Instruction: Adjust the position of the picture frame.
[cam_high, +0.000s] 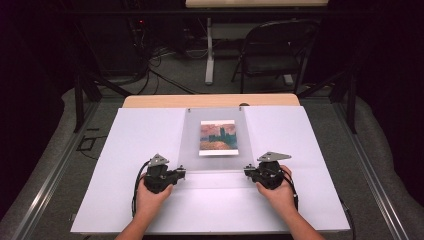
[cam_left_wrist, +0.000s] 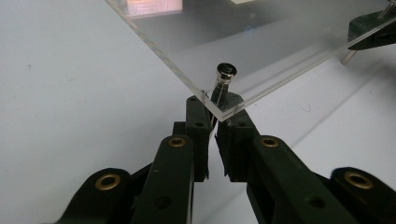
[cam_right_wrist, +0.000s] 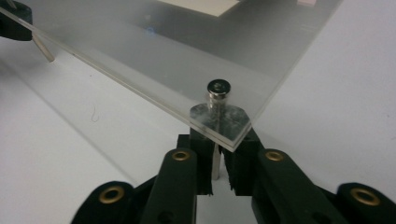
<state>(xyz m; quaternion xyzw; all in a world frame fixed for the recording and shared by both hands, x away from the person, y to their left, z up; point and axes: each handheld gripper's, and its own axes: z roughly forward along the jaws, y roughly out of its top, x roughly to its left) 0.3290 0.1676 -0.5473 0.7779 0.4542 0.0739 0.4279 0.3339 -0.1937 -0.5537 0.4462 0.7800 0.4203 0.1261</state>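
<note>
From the high view, a white bench (cam_high: 150, 150) carries a clear acrylic sheet (cam_high: 192, 140) at its centre, with a small painted picture (cam_high: 217, 137) under it; the sheet's edges are faint against the white surface. Two hands come in from the bottom, forearms cut off by the frame: the left hand (cam_high: 150, 197) holds the left gripper (cam_high: 181, 173) at the sheet's near left corner, the right hand (cam_high: 277, 192) holds the right gripper (cam_high: 248, 171) at the near right corner. In the left gripper view, the jaws are clenched on a metal standoff pin (cam_left_wrist: 223, 79) passing through the raised sheet's corner; the pin's lower part is hidden between the jaws. In the right gripper view, the jaws grasp a second metal pin (cam_right_wrist: 218, 93) under the other corner, blurred through the acrylic.
</note>
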